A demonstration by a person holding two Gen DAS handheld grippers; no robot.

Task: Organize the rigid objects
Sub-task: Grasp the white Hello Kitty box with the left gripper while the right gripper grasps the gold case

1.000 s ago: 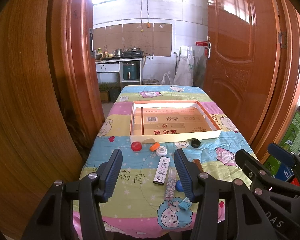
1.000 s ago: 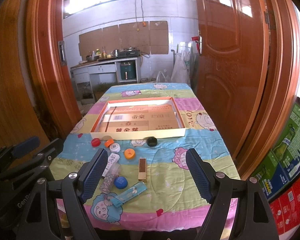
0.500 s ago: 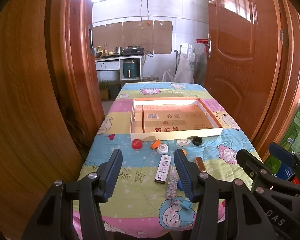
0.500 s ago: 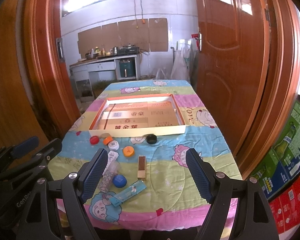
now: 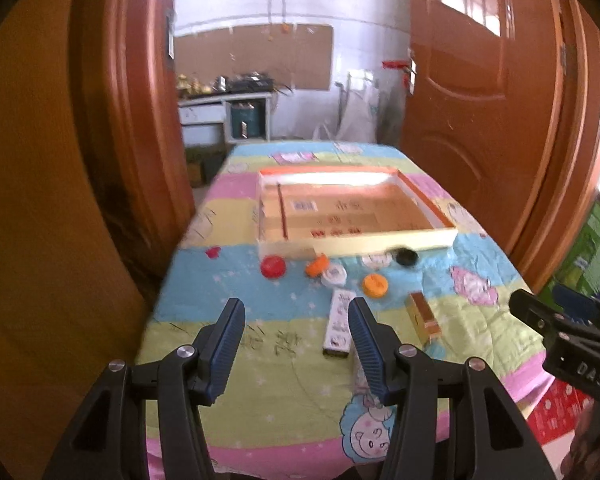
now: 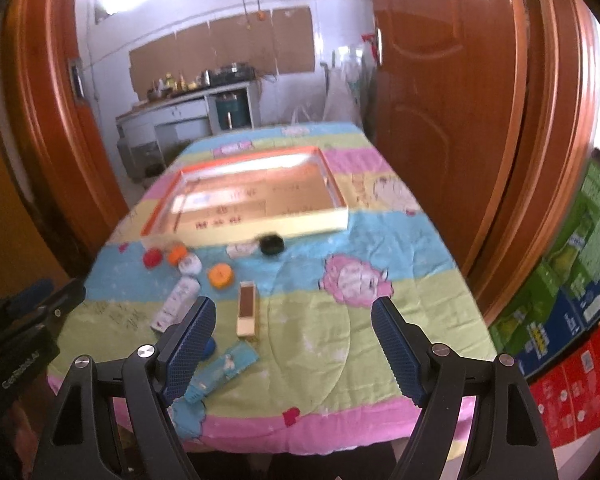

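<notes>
Bright cartoon cloth in blue, green, yellow and pink stripes covers the table [image 6: 380,320]. A flat cardboard tray with an orange rim [image 6: 256,222] sits in the middle of the table, closer to the far edge. It has only printed brown card inside.

The small things lie between the tray and the near edge, toward the left side. A round red cap [image 5: 273,267] sits just in front of the tray's left corner. Next to it is a small orange cap [image 5: 316,266], then a round white cap [image 5: 334,275]. A bigger orange cap [image 5: 375,285] lies a bit closer to the near edge. A round black cap [image 6: 271,245] sits right by the tray's front wall. A long white box with print [image 5: 337,328] lies near the caps, with its long side toward the near edge. A brown and cream box [image 6: 247,315] lies just beside it. A light blue flat packet [image 6: 220,370] lies close to the near edge, and a blue cap [image 6: 209,347] peeks out by it.

The left hand-held gripper [image 5: 296,350] is spread wide over the near left part of the table, with nothing in it. The right hand-held gripper [image 6: 294,350] is spread wide too, above the near edge, and pinches nothing.
</notes>
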